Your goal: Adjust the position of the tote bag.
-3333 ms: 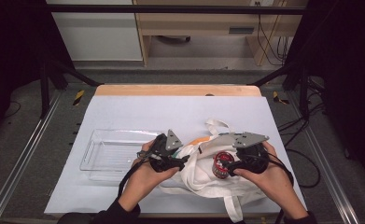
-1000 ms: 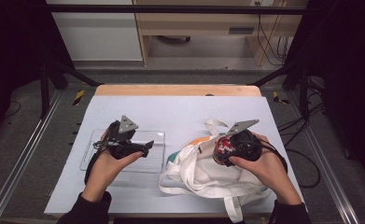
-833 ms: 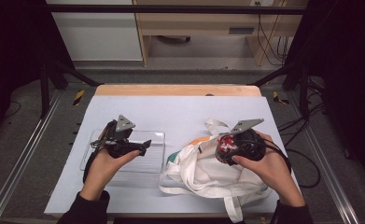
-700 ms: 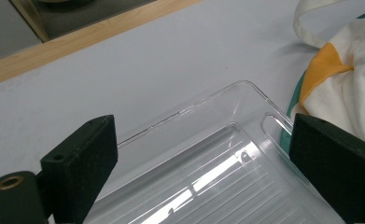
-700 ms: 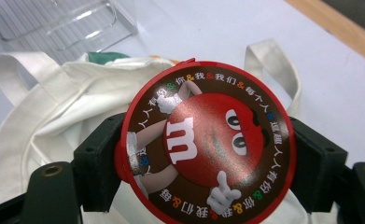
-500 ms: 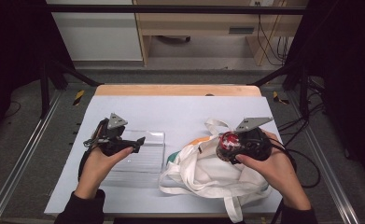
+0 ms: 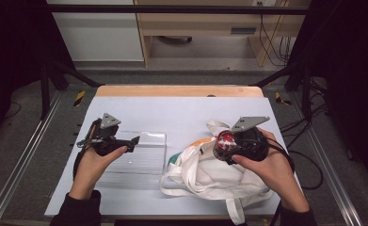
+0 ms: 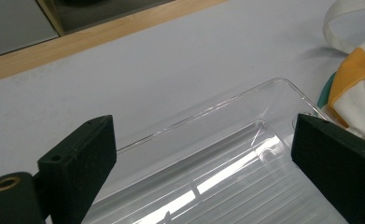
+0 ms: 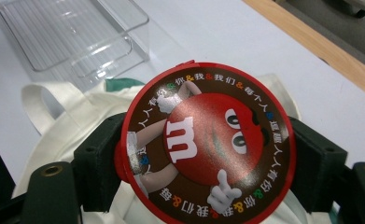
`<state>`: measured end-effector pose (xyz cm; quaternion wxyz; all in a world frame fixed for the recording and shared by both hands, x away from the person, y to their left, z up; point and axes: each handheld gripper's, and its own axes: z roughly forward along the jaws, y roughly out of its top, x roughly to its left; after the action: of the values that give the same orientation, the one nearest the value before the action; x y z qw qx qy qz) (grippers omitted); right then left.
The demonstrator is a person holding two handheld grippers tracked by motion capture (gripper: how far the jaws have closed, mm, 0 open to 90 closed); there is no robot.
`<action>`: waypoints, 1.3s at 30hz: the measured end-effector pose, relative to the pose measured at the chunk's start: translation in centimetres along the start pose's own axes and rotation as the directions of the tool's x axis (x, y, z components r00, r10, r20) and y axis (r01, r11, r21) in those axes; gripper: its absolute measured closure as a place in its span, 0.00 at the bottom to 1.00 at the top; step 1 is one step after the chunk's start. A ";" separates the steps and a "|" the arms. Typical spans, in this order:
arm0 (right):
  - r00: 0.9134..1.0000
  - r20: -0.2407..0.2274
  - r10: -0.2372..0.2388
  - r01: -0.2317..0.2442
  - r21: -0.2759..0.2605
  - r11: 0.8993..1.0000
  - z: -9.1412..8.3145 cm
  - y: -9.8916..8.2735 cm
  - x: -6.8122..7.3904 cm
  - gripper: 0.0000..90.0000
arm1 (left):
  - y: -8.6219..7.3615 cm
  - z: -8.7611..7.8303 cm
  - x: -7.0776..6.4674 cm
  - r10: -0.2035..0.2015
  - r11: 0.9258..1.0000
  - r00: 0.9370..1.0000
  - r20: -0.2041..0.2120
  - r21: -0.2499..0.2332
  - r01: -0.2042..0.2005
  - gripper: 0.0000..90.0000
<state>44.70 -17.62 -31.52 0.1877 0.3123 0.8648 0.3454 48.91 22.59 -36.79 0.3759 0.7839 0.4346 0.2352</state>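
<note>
Work judged as unpacking tote (image 7: 214,176) into clear tray (image 7: 139,155); roughly mid-way on this item, by the look of things now; red round tin (image 9: 206,144) w/ cartoon candy lid clamped betw. jaws of right gripper (image 7: 228,143), pads on both sides of rim, lid facing camera in right gripper view; tin up off tote, just above its open mouth, to the right of tray; not yet over tray; left gripper (image 7: 125,141) over tray's left part, jaws wide apart w/ nothing betw. them, tray's far rim and ribbed floor seen through the gap in left gripper view; tray floor bare, no item in it; tote slumped just right of tray, nearly touching its right wall, straps loose toward front edge of table (image 7: 172,113); orange and green cloth (image 7: 198,143) peeking at tote mouth next to tray's right end; whether more items inside tote, can't tell, fabric hides it. Done, prob.: tin out of tote and firmly gripped. Left: carry tin leftward over tray, lower onto ribbed floor, let go; left gripper prob. there to steady tray; then check tote for rest.
</note>
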 end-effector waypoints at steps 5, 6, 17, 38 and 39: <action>0.999 -0.013 -0.045 0.046 0.017 0.999 0.3 2.0 0.5 0.27 | -0.1 -0.2 0.6 -0.018 1.000 1.000 -0.010 -0.008 0.018 0.07; 0.999 -0.017 -0.050 0.050 0.019 0.999 0.4 2.4 0.6 0.27 | -0.1 -0.3 0.7 -0.022 1.000 1.000 -0.008 -0.009 0.022 0.07; 0.991 -0.081 -0.109 0.115 0.078 0.990 4.1 5.9 1.7 0.27 | -0.5 -0.3 1.5 -0.036 0.999 0.999 -0.014 -0.003 0.036 0.06; 0.980 -0.130 -0.154 0.165 0.074 0.984 6.7 8.5 3.0 0.27 | -0.8 -0.6 2.2 -0.049 0.999 0.998 -0.034 0.009 0.049 0.06; 0.979 -0.132 -0.155 0.165 0.075 0.983 6.8 8.6 3.0 0.27 | -0.8 -0.6 2.2 -0.051 0.999 0.998 -0.036 0.008 0.052 0.06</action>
<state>49.71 -7.47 -30.39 0.1468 0.2270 0.9112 0.3109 49.23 25.03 -37.01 0.3706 0.7698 0.4622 0.2375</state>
